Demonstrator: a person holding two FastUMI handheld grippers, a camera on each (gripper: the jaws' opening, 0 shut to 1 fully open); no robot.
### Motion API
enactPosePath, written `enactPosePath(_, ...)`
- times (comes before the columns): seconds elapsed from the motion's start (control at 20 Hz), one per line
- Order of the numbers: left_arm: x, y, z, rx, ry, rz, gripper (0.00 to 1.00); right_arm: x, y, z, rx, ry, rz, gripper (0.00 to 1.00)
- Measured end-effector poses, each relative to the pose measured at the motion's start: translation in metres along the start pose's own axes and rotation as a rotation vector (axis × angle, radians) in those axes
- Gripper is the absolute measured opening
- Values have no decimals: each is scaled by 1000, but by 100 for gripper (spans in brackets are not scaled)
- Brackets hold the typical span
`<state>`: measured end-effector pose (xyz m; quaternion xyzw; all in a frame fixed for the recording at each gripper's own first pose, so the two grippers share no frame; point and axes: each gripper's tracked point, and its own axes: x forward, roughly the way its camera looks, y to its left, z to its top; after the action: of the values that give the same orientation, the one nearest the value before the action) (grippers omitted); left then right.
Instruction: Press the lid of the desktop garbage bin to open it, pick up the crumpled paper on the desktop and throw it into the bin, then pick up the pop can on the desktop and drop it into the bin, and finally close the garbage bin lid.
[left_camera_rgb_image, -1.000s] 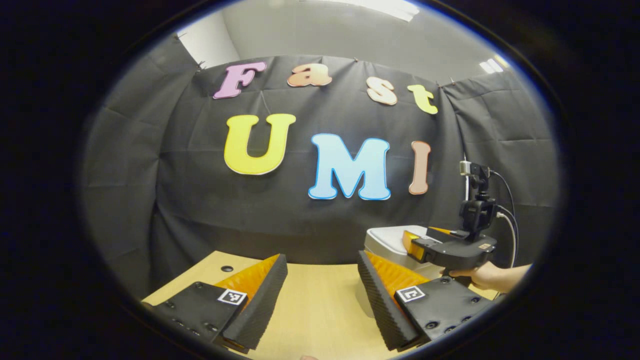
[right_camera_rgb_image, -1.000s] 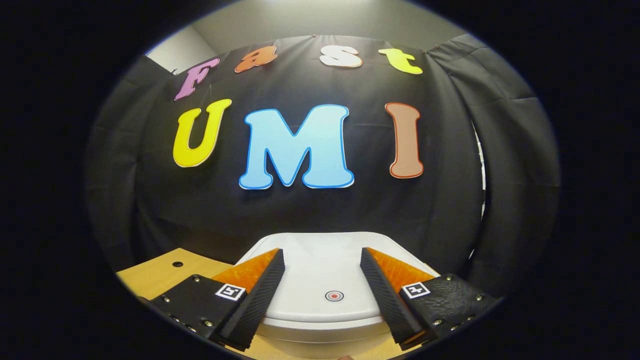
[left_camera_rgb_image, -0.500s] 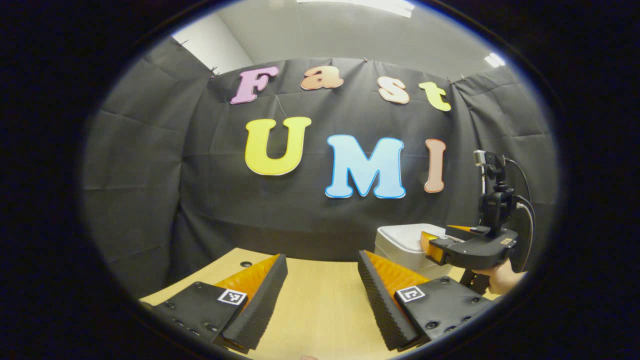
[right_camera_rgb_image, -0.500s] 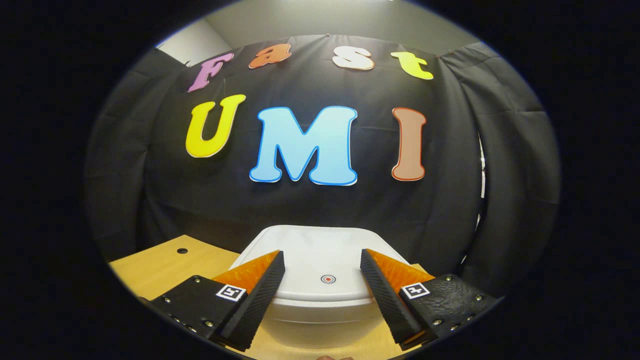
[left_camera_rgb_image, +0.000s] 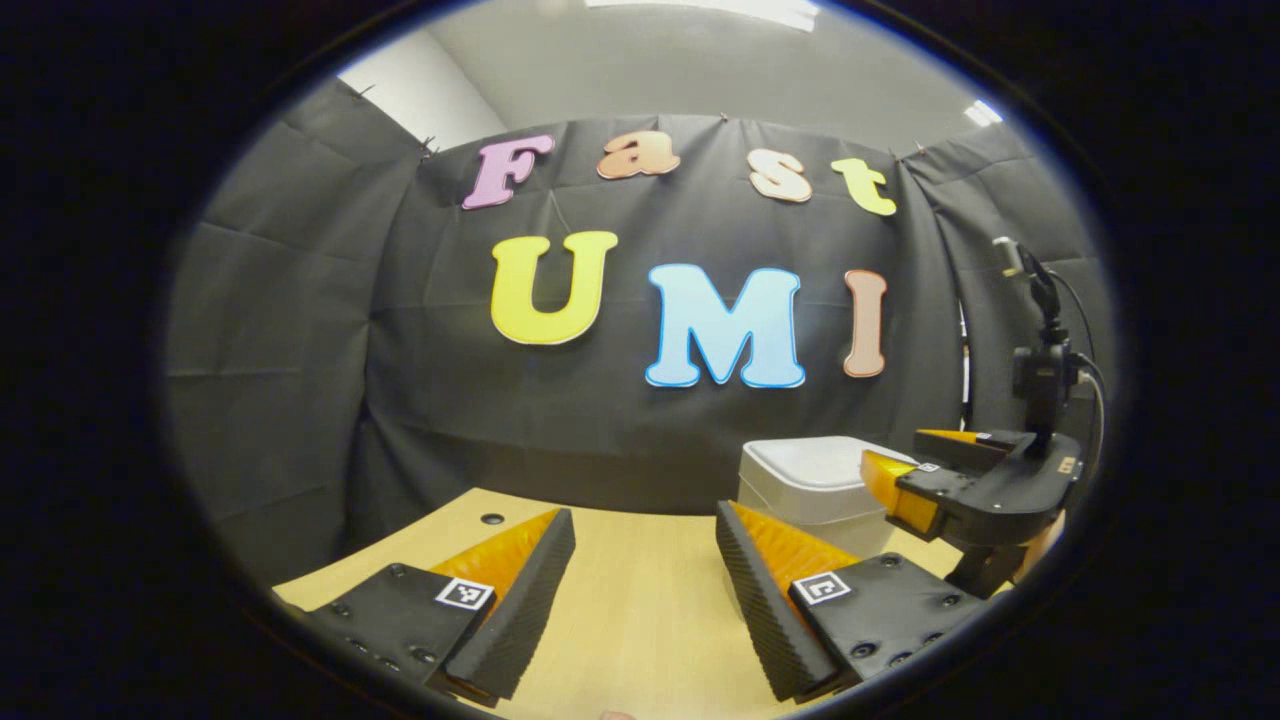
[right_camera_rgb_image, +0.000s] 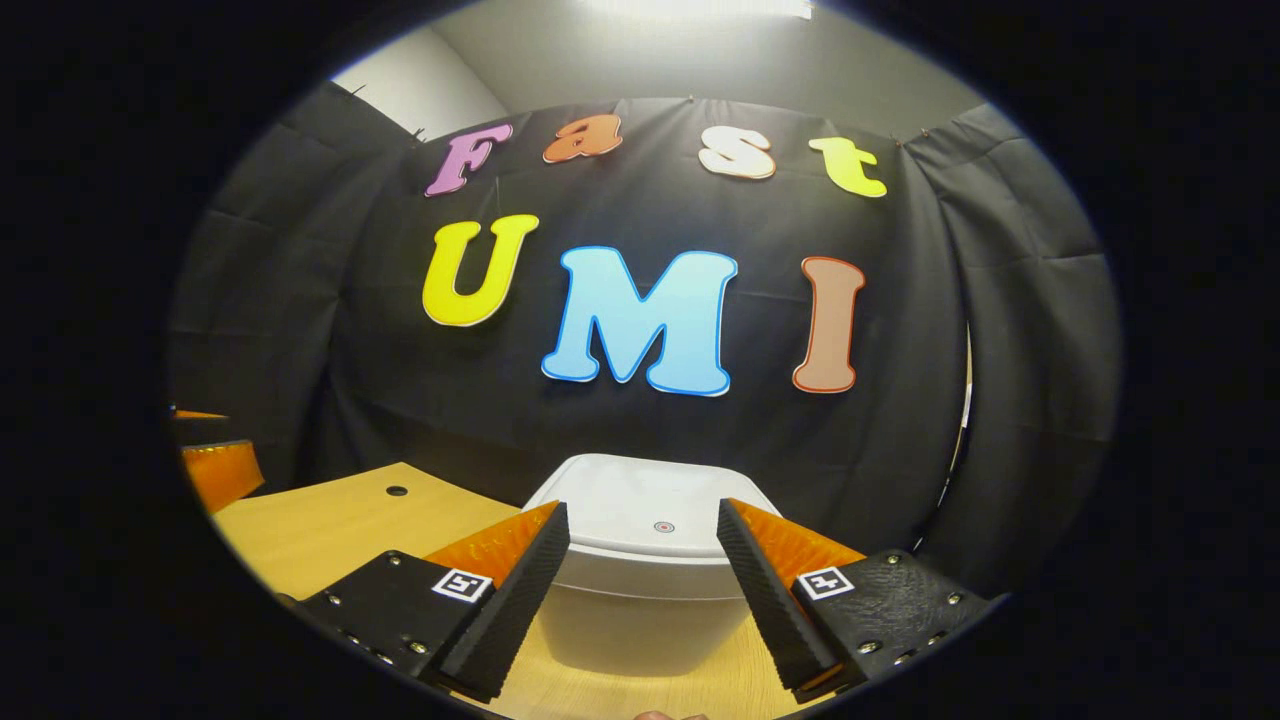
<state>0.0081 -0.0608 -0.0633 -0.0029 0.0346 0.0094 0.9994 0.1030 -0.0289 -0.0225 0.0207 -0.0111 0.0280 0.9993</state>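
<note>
Your right tool (right_camera_rgb_image: 640, 585) has its fingers spread apart with nothing between them, and it's sitting just in front of the bin (right_camera_rgb_image: 645, 580), lined up with it but not touching. The lid (right_camera_rgb_image: 650, 510) is down flat and closed, with that little round target mark (right_camera_rgb_image: 663, 526) on top facing you. Your left tool (left_camera_rgb_image: 640, 590) is also spread wide and empty, hanging over bare worktop (left_camera_rgb_image: 630, 610), with the bin off to its right near the back wall. From the left gripper view you can see the right tool (left_camera_rgb_image: 905, 480) held level beside the bin, a bit above lid height. So as far as I can judge, you're either at the very start or the very end: a shut lid and two empty tools fit both. I can't spot the crumpled paper or the pop can on the worktop, so I really can't say which.
</note>
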Motion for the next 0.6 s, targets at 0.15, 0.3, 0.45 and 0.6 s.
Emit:
enactPosePath(0.15,6,1,7,21,-19,-20,95,-17,6,9,15,-4,3,95)
enactPosePath(0.3,10,4,11,27,-32,-39,95,-32,14,17,35,-7,4,95)
enactPosePath(0.45,14,10,13,40,-38,-51,95,-45,24,20,37,-17,1,95)
enactPosePath(0.6,17,13,12,58,-43,-66,95,-56,34,23,49,-21,-3,95)
